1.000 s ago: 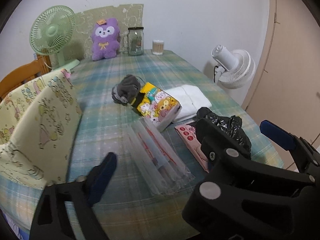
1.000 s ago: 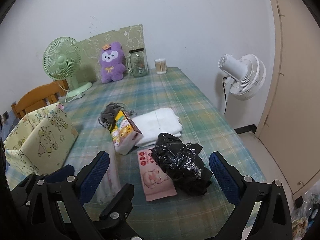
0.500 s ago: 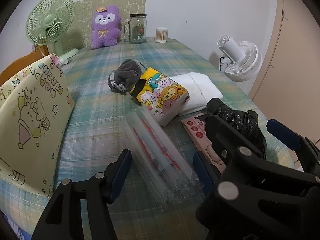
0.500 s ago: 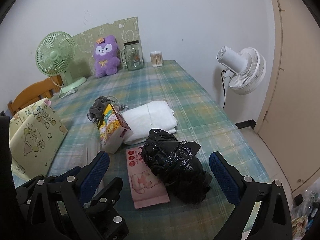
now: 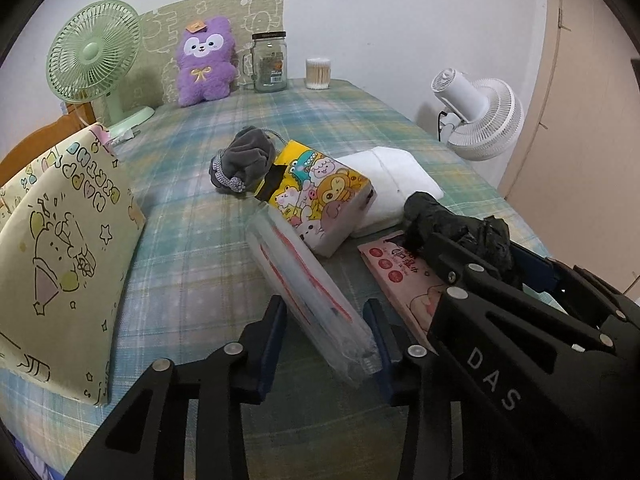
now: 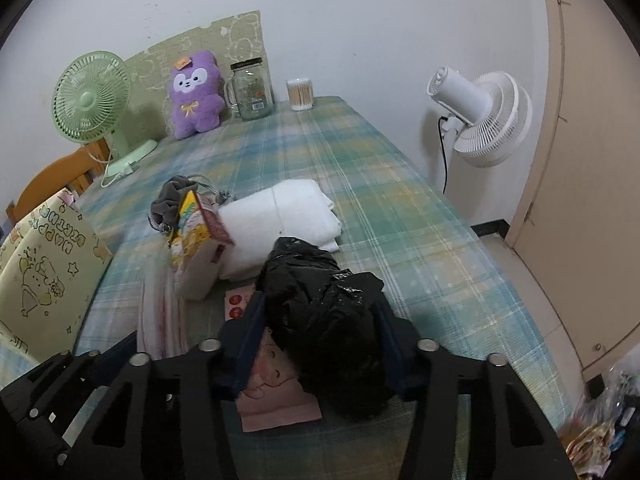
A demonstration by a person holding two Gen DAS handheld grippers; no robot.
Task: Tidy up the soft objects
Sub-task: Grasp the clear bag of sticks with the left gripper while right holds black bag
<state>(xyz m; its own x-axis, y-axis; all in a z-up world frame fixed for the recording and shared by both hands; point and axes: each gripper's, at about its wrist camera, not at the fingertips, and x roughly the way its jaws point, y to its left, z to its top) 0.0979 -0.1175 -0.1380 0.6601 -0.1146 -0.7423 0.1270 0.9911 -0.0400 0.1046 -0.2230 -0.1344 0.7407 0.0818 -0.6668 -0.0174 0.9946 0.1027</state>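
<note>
Plaid table (image 5: 192,280), fingers (image 6: 252,328) squeezing black bag (image 6: 332,320)

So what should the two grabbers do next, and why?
Probably lift, gently. The left gripper has just closed around the clear plastic pack, and the right gripper around the crumpled black bag. Both things look pinched, yet appear to rest on the checked tablecloth, the bag partly over the pink wipes pack.

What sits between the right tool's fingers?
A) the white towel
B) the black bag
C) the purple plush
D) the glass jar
B: the crumpled black bag fills the gap between the right tool's blue fingers, on the pink pack.
</note>
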